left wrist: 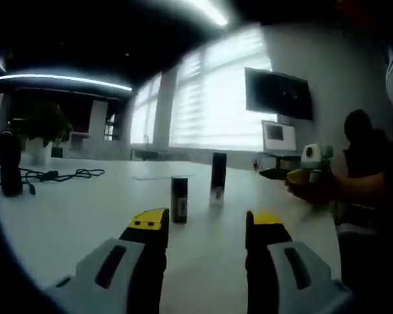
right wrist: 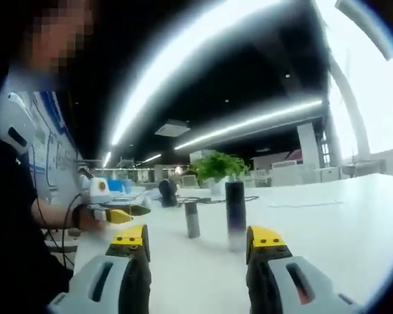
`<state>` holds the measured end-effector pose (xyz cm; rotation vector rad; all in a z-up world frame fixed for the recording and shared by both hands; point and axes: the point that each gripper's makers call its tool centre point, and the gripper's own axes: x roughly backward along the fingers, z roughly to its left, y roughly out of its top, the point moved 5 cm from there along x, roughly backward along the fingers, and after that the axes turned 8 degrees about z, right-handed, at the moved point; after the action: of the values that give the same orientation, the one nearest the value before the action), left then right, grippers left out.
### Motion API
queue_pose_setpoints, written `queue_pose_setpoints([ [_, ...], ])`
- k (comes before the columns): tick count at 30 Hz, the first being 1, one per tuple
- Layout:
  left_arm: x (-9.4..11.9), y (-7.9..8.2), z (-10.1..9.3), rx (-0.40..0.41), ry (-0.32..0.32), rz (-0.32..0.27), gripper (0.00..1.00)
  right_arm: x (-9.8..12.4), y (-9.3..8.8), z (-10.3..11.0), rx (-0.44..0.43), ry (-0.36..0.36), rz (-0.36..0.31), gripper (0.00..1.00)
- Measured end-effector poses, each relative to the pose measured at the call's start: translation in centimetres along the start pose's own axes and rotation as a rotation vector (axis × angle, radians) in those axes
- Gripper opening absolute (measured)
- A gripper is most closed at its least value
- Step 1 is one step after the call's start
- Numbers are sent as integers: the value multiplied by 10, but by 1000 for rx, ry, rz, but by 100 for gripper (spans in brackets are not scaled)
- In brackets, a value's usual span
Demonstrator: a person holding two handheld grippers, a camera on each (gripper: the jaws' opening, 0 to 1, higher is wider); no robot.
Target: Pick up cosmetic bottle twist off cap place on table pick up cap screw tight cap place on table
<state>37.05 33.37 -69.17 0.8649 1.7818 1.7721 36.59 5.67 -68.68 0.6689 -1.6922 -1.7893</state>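
Nearest in each view, the left hand-held gripper (left wrist: 206,229) and the right hand-held gripper (right wrist: 198,243) are released, jaws apart and empty, aimed at the work from opposite sides, probably ready for pickup. Beyond them on the white surface (left wrist: 85,209), the tall cosmetic bottle (left wrist: 218,178) stands upright at 12 o'clock, its contents unseen. The shorter dark cap (left wrist: 179,199) stands just beside it at 11 o'clock, apparently already twisted off.

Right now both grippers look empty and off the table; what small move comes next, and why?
Probably ease the left gripper forward toward the tall dark bottle. Its jaws stand open with nothing between them, and the bottle stands upright on the white table beside the shorter cap, slightly right of centre ahead. The right gripper is open too.
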Motion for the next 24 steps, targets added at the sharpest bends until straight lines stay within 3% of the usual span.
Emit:
queue_pose_setpoints([
  [9, 18, 9, 2, 42, 17, -76, 40, -4, -1, 13, 64, -25, 23, 51],
  [13, 17, 9, -2, 55, -3, -76, 34, -6, -4, 15, 95, -39, 50, 49],
  [16, 16, 7, -6, 22, -8, -58, 32, -5, -3, 14, 86, -44, 45, 48],
  [18, 16, 11, -8, -59, -16, -84, 32, -4, -3, 12, 84, -54, 45, 47],
  [24, 15, 10, -6, -67, -17, -78, 38, -4, -3, 11, 83, -55, 48, 46],
])
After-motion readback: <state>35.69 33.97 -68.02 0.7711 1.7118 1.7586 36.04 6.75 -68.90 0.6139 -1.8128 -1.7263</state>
